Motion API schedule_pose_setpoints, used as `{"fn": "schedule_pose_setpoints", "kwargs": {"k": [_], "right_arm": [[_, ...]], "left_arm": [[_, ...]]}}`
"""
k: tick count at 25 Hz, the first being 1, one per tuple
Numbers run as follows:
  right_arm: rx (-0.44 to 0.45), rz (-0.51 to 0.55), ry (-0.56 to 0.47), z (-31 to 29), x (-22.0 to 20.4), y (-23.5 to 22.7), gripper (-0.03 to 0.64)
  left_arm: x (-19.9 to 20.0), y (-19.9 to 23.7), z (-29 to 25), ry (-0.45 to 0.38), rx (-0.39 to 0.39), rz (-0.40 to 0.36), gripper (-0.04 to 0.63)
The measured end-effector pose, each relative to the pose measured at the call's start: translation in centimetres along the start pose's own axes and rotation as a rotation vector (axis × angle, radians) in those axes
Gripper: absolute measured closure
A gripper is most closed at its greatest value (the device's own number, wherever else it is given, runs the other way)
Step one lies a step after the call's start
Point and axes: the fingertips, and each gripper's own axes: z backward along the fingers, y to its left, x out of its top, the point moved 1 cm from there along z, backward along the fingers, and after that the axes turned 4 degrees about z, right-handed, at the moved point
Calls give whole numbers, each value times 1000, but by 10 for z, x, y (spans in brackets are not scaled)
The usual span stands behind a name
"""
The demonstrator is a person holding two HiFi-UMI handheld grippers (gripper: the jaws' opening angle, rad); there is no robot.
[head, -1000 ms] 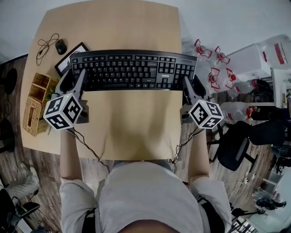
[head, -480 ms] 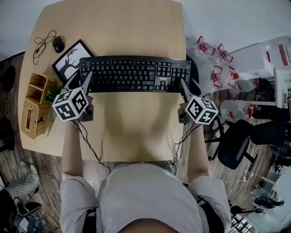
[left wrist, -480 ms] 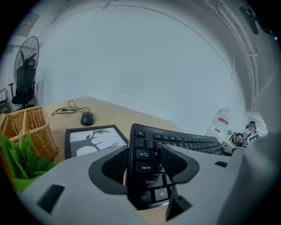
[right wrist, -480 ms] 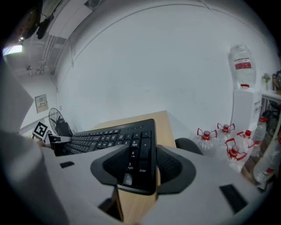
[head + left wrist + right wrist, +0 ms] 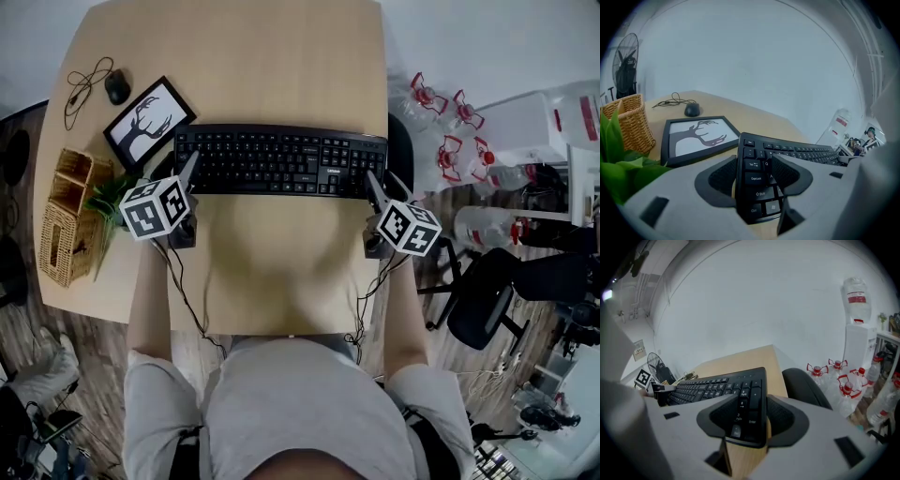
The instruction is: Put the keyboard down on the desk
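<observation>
A black keyboard (image 5: 281, 161) lies crosswise over the middle of the light wooden desk (image 5: 253, 56). My left gripper (image 5: 190, 167) is shut on its left end, jaws pinching the Caps Lock and Shift corner (image 5: 757, 176). At the other end my right gripper (image 5: 371, 183) is shut on the number pad (image 5: 750, 416), which reaches the desk's right edge. The keyboard (image 5: 801, 152) (image 5: 708, 387) sits level and very low over the wood. Whether it touches the desk, I cannot tell.
A framed deer picture (image 5: 150, 117) lies just left of the keyboard, with a wired mouse (image 5: 117, 87) behind it. A wicker basket (image 5: 66, 225) and a green plant (image 5: 111, 197) stand at the left edge. Water bottles (image 5: 450, 122) and a black chair (image 5: 487, 300) are on the floor to the right.
Both grippers have carried the keyboard down and to the right. It looks smaller and lower, and the picture frame it partly covered shows in full.
</observation>
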Motion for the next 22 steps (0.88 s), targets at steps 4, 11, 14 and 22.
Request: {"fn": "schedule_pose_setpoints", "kwargs": {"k": [4,11,14,22], "right_arm": [[-1,-14,26,-8,-9,1,433],[-4,-9,61,-24,-16,4,433],[-12,-13,81,-27,-21,2,433],[-21,-22,117,-33,-28,0,434]], "left_arm": [[-6,7,-7,28,15,-4,362],[-16,21,-19,66,36,2,364],[-20,23,-21,82,44,2,364],[-21,23,-23,87,46,-11,364]]}}
